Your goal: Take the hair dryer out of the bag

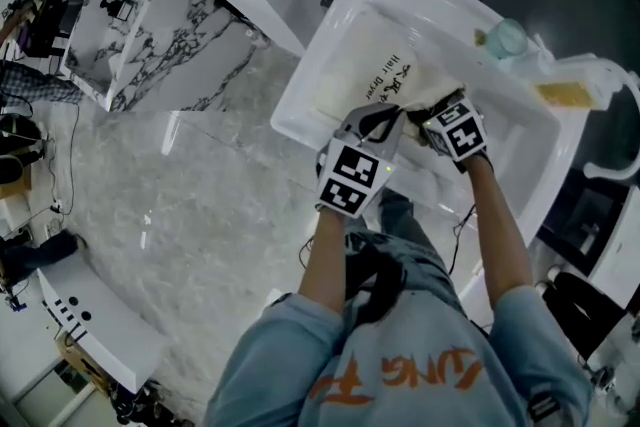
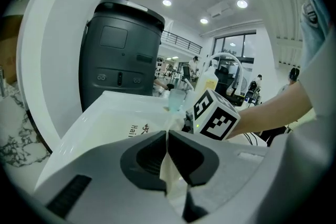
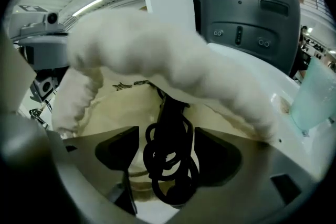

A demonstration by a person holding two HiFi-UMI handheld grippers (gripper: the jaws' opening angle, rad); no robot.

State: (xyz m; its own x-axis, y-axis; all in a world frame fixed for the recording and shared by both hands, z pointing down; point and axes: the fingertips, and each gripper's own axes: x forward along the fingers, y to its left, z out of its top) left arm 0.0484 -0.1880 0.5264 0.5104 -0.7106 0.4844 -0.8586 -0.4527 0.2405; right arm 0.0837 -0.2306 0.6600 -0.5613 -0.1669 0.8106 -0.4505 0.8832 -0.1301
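Observation:
A cream cloth bag [image 1: 365, 70] with dark print lies in a white basin [image 1: 300, 105]. My left gripper [image 1: 388, 120] is shut on a fold of the bag's mouth edge; in the left gripper view the fabric [image 2: 169, 165] is pinched between its jaws [image 2: 167, 157]. My right gripper [image 1: 425, 120] is just to the right, at the bag's mouth. In the right gripper view it [image 3: 167, 155] stands open inside the raised bag opening [image 3: 157, 55]. The hair dryer's coiled black cord [image 3: 168, 160] lies between the jaws, untouched by the pads. The dryer's body is hidden.
A translucent cup [image 1: 508, 37] and a yellow block [image 1: 565, 93] sit on the basin's far rim. A dark grey machine [image 2: 121, 50] stands behind the basin. A bottle [image 2: 207, 81] stands near the cup. Marbled floor lies to the left.

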